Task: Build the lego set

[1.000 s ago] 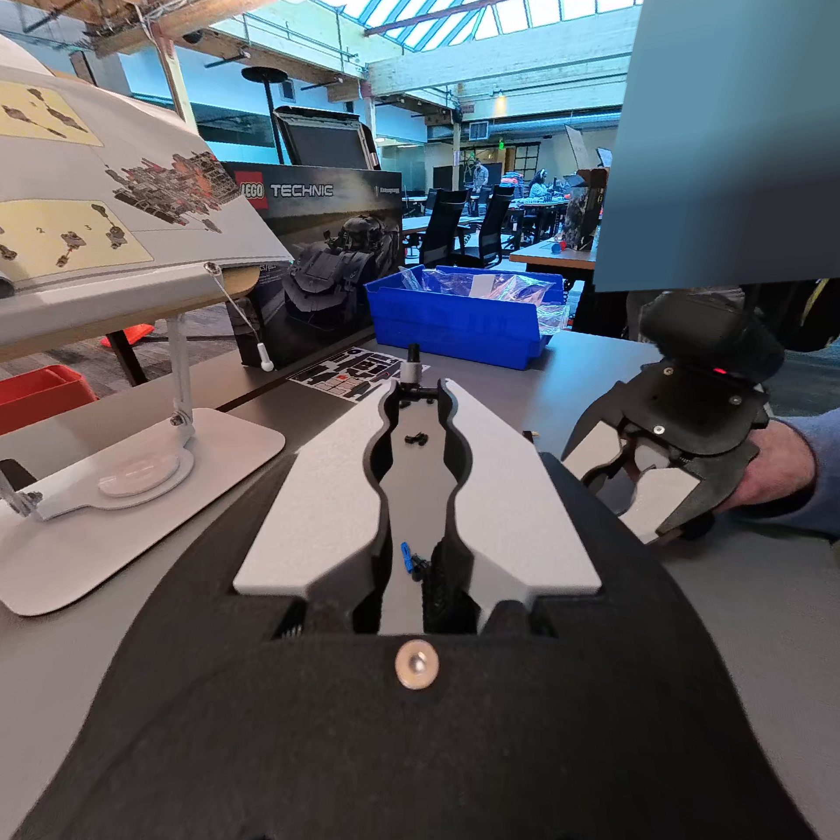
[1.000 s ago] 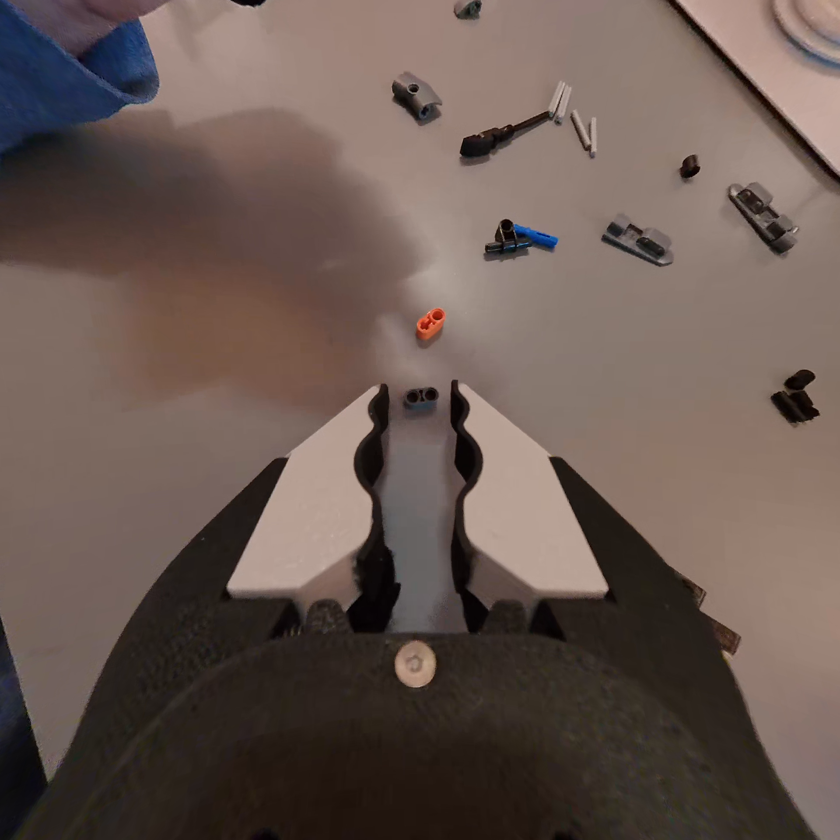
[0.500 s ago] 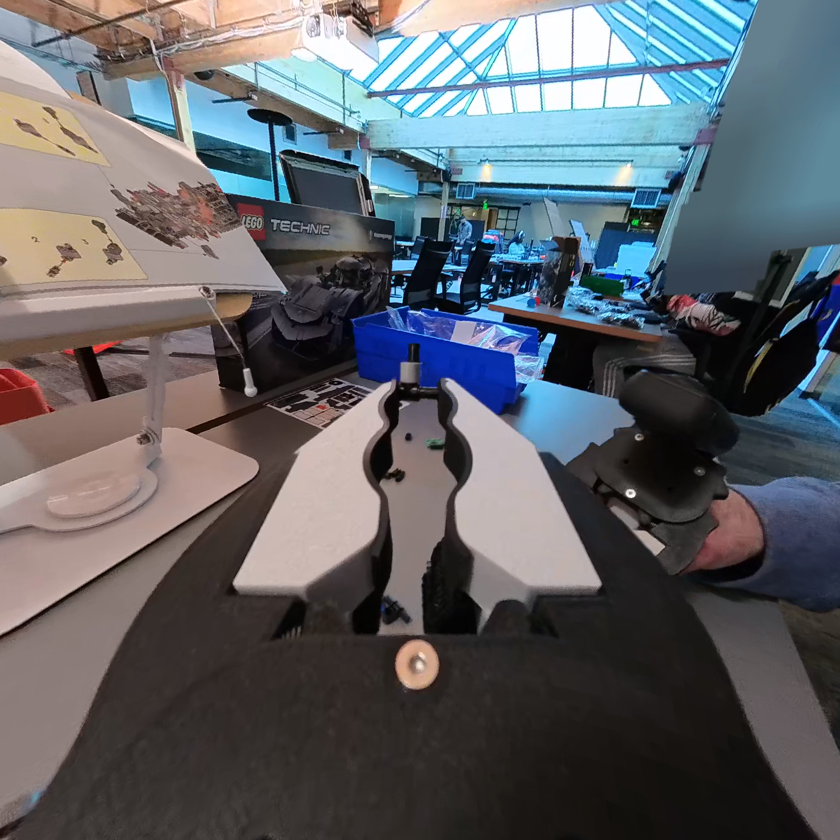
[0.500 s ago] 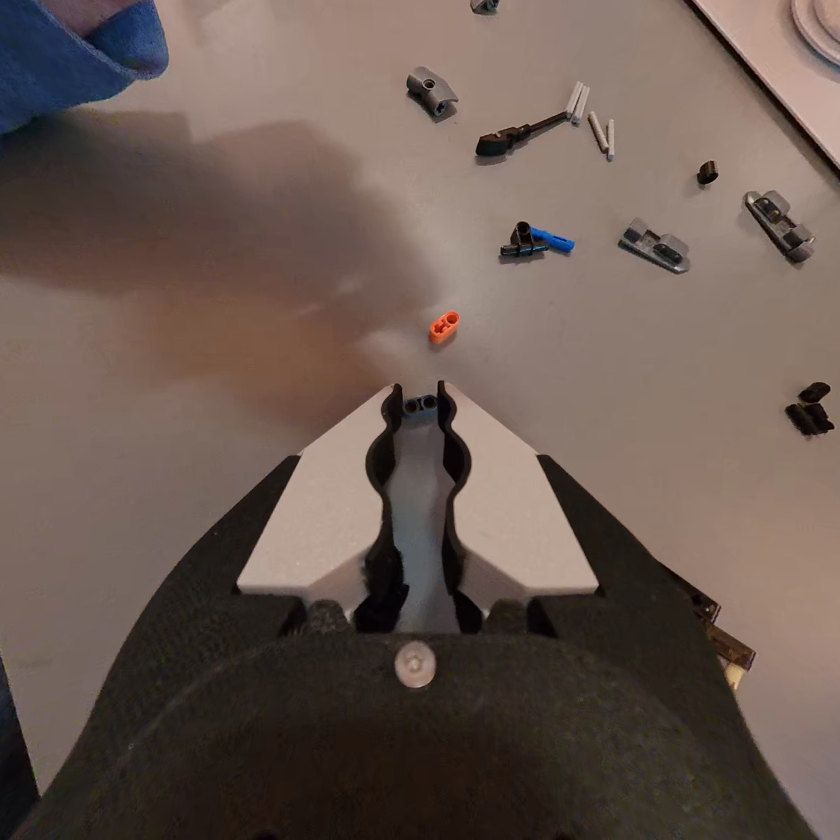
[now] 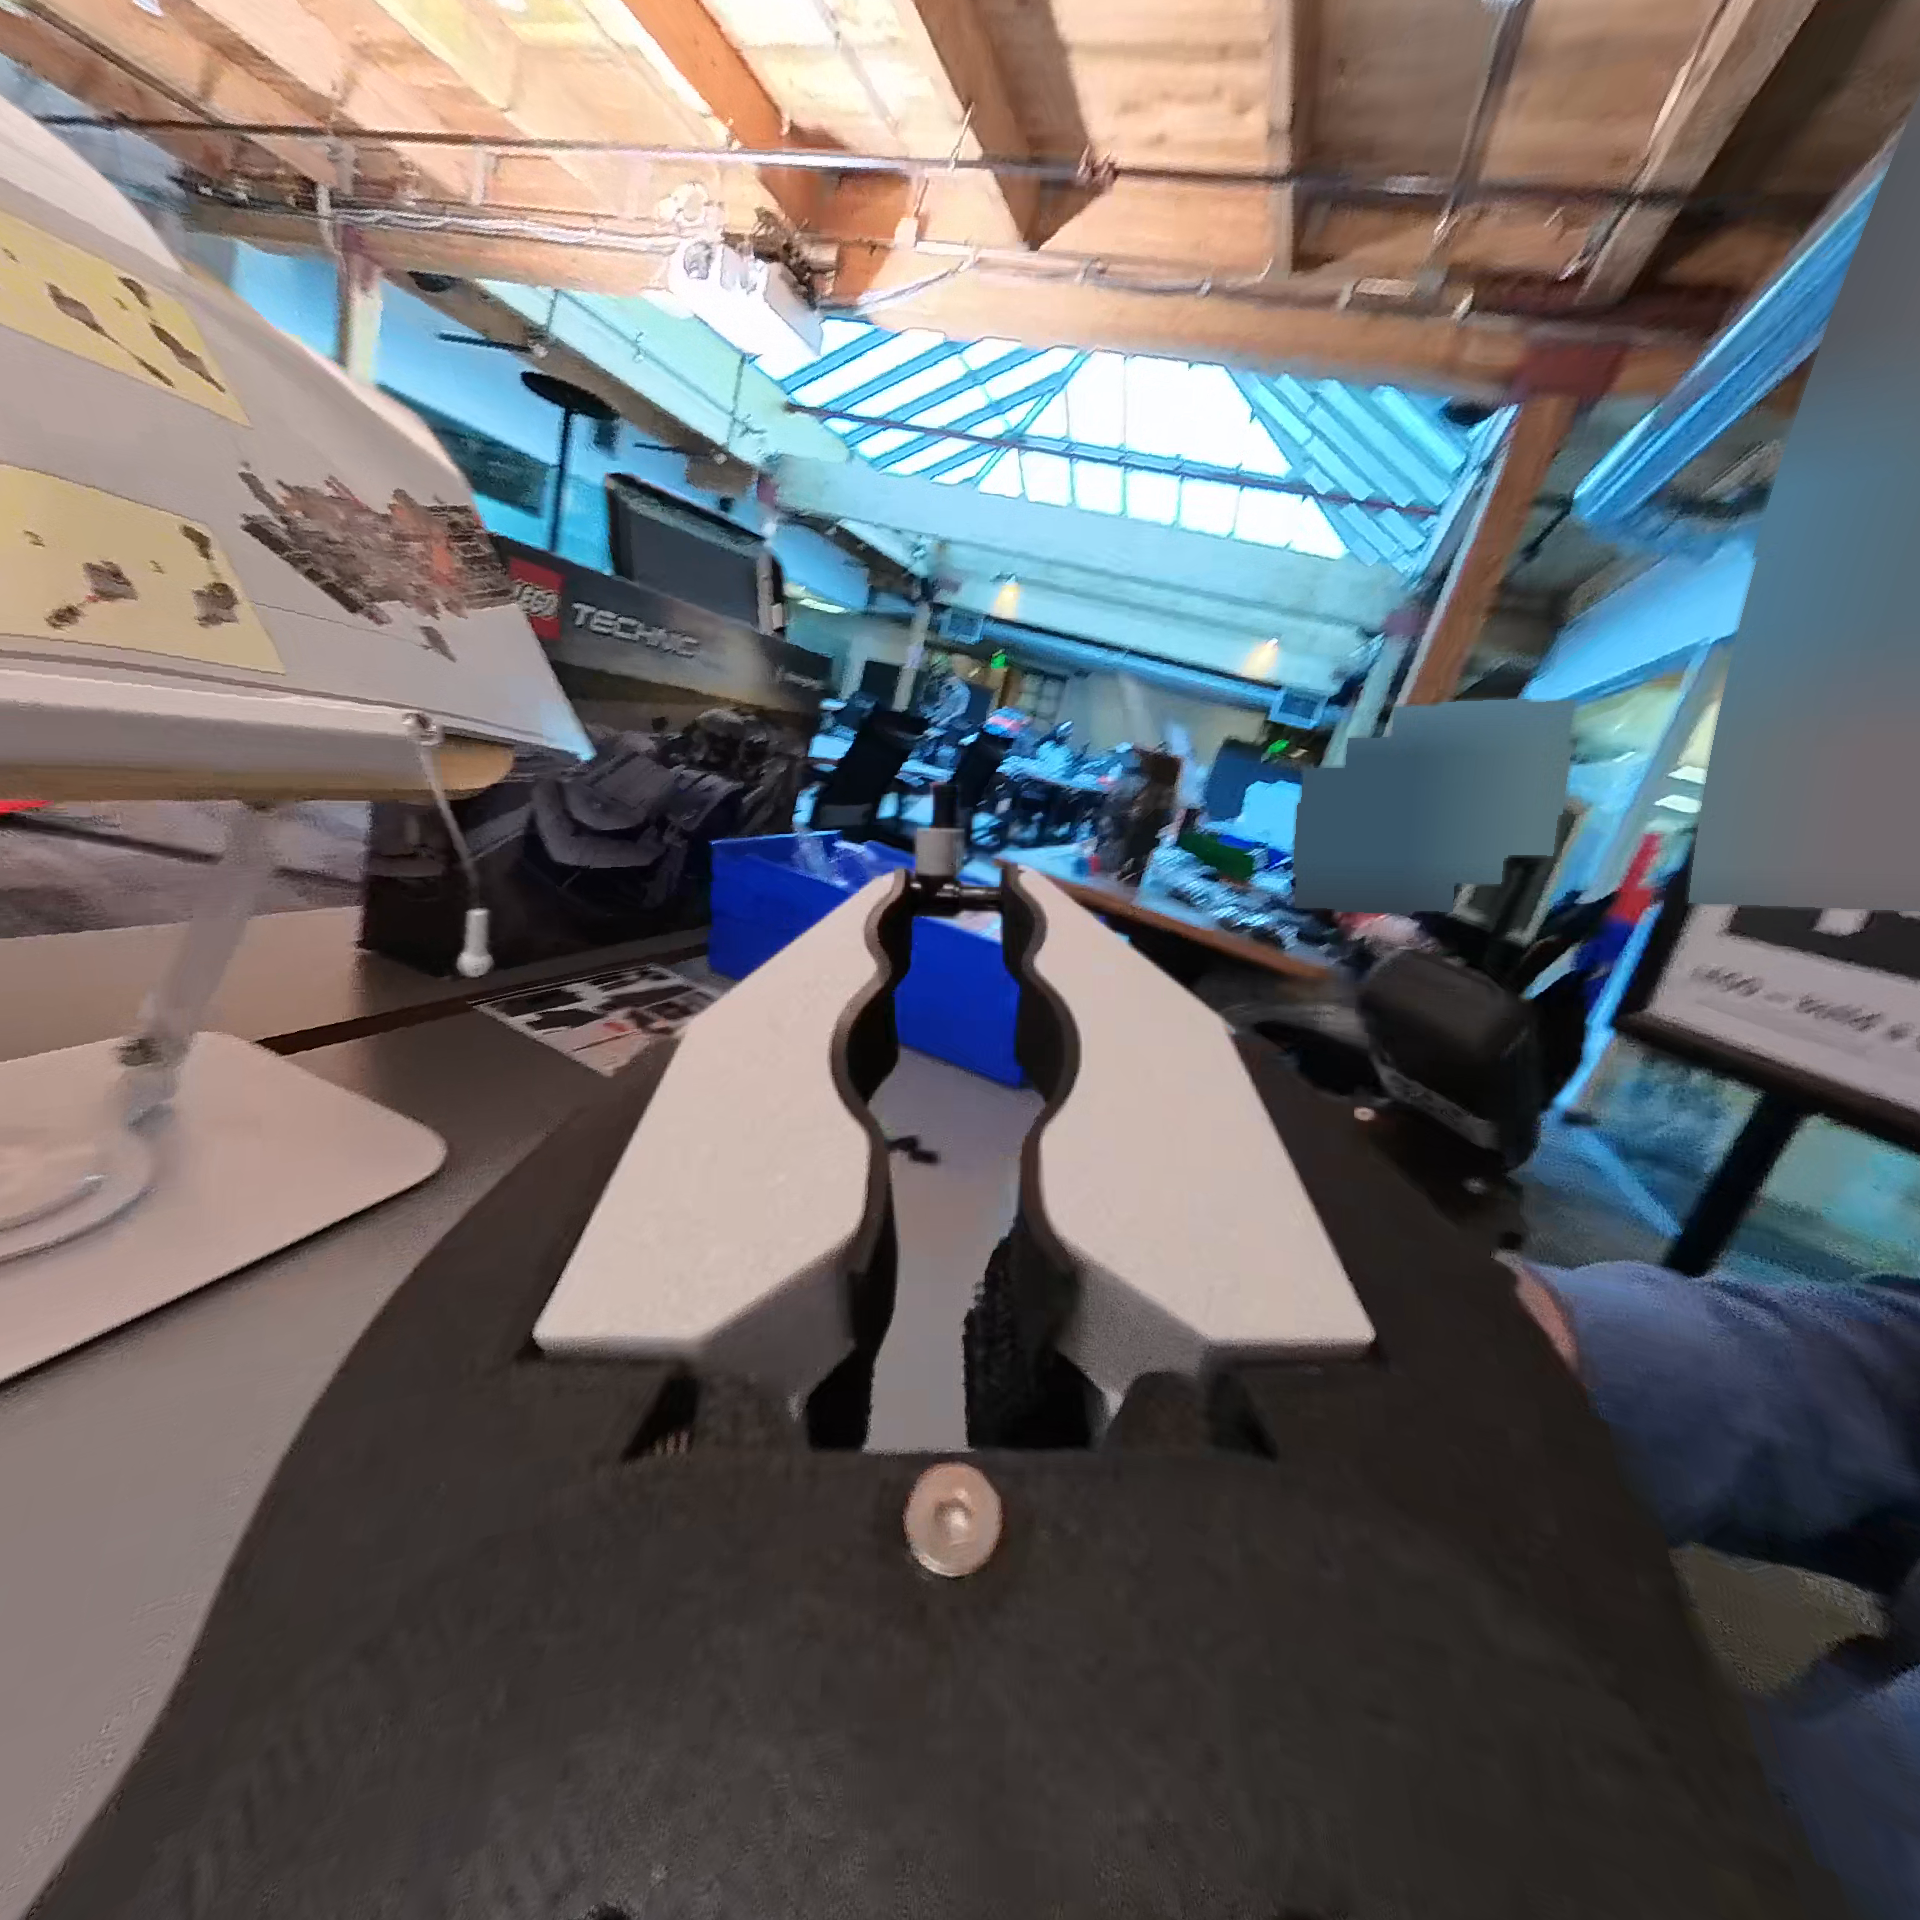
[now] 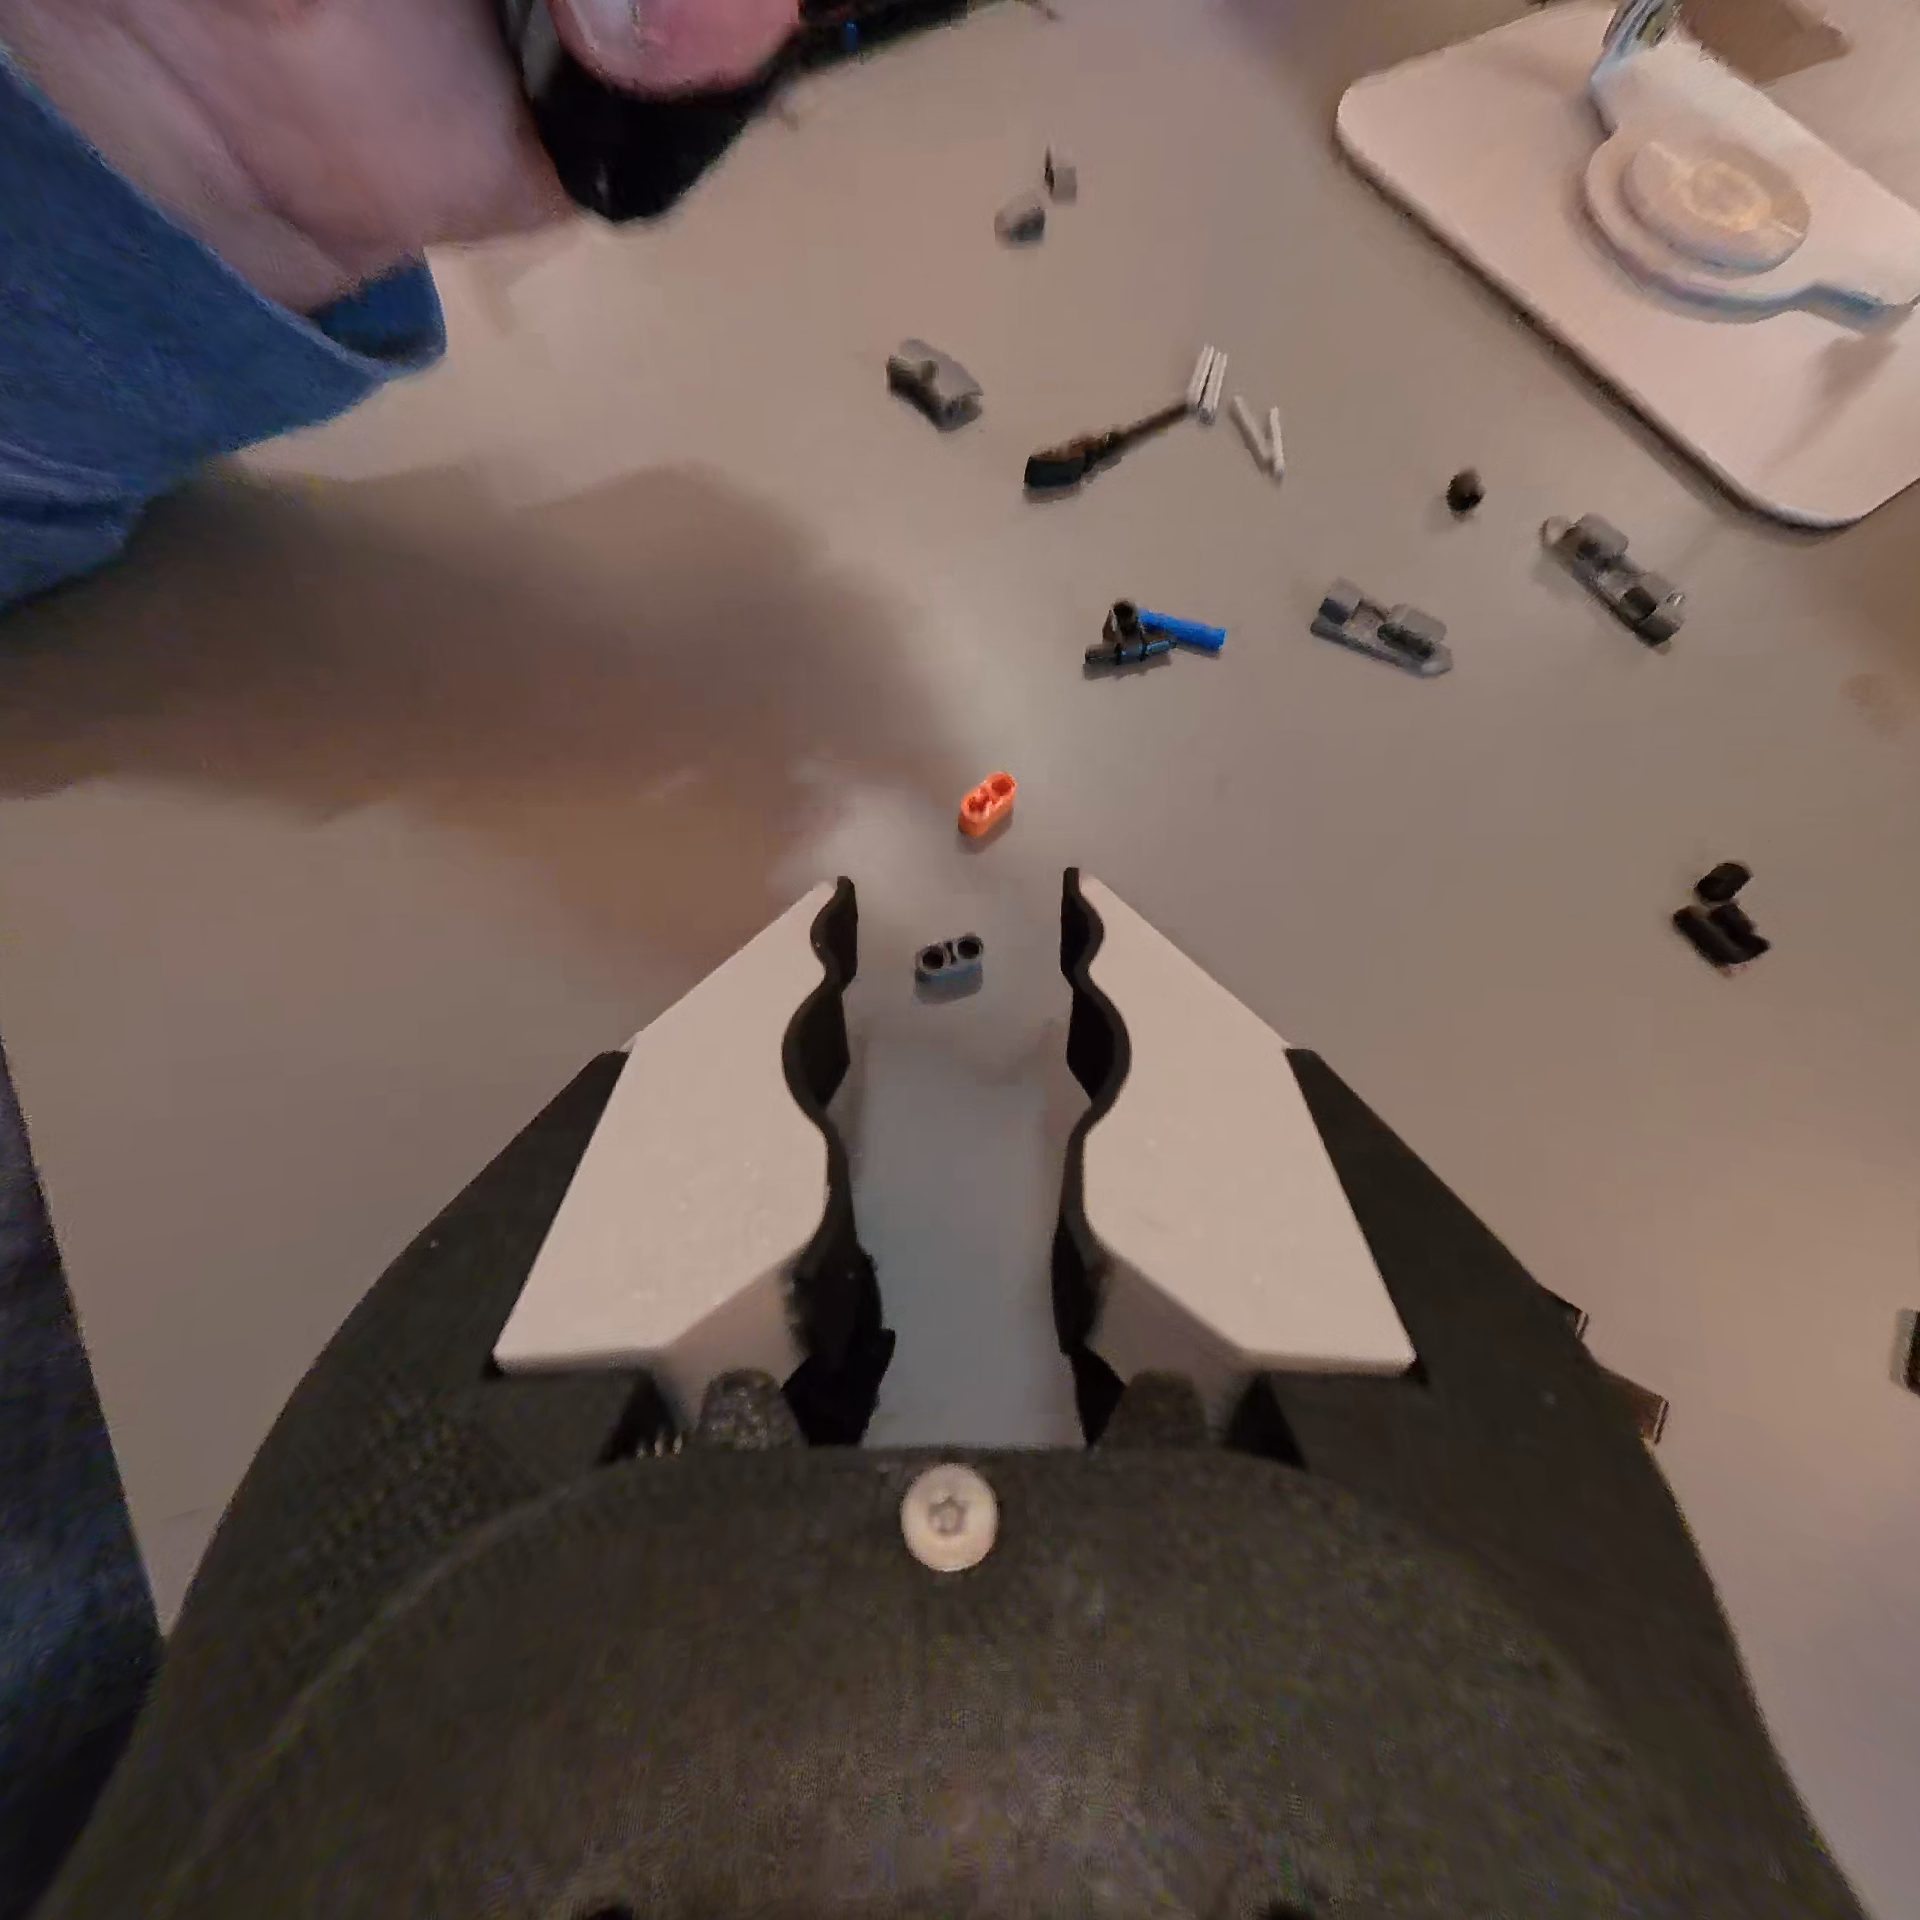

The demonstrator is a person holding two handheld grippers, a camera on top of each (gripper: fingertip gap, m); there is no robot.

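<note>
Right claw (image 6: 958,883) wide open around small grey two-hole piece (image 6: 949,962) on table (image 6: 1455,1039), so center before squeezing; left claw (image 5: 958,891) pinching small black-and-grey pin assembly (image 5: 941,862), held up off the table.

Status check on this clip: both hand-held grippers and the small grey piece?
Left hand-held gripper shut on small black-and-grey assembly, raised. Right hand-held gripper open, straddling grey two-hole piece on table. Orange piece just ahead.
</note>
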